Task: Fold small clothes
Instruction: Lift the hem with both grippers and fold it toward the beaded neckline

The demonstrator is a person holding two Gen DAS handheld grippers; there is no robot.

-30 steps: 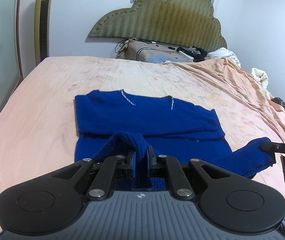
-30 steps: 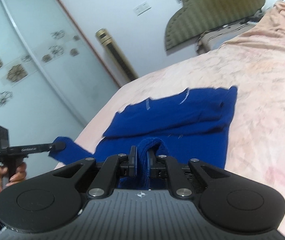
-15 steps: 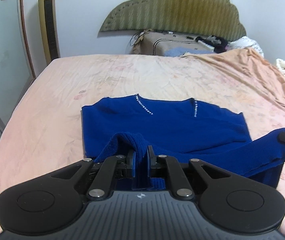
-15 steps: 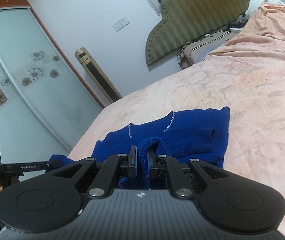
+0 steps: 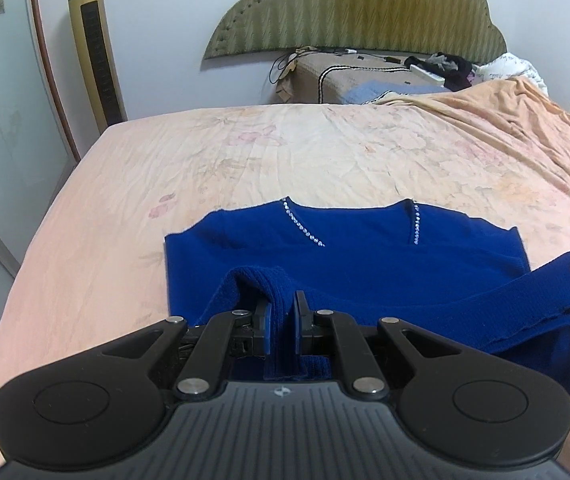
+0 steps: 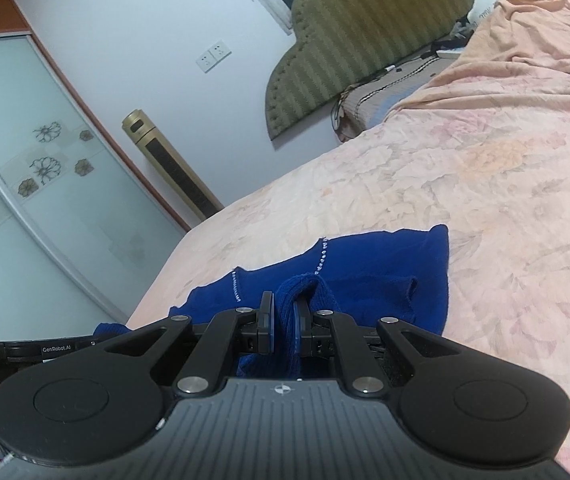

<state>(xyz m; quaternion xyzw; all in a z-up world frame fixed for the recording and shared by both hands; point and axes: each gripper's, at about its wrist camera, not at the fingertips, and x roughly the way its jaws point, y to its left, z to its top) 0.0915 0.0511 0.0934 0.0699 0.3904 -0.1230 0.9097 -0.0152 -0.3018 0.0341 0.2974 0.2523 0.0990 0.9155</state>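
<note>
Blue sweater (image 5: 365, 248) hem, clamped in the left tool (image 5: 281, 324) and right tool (image 6: 283, 322), has swept closer to the neckline over the bed (image 5: 325, 152), bottom fold nearly landing.

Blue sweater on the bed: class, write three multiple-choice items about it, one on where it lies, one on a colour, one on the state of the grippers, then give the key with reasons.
1. Where does the blue sweater lie?
A. on the floor
B. on the peach bedsheet
C. on a chair

2. What colour are the beads along its neckline?
A. silvery white
B. red
C. black

3. How does the left gripper stand?
A. wide open, empty
B. shut on nothing
C. shut on a fold of the sweater's hem

Key: B, the sheet shows on all sides of it; A, the bead rows glint pale against the blue; C, blue knit is pinched between its pads, as in the right gripper.
</note>
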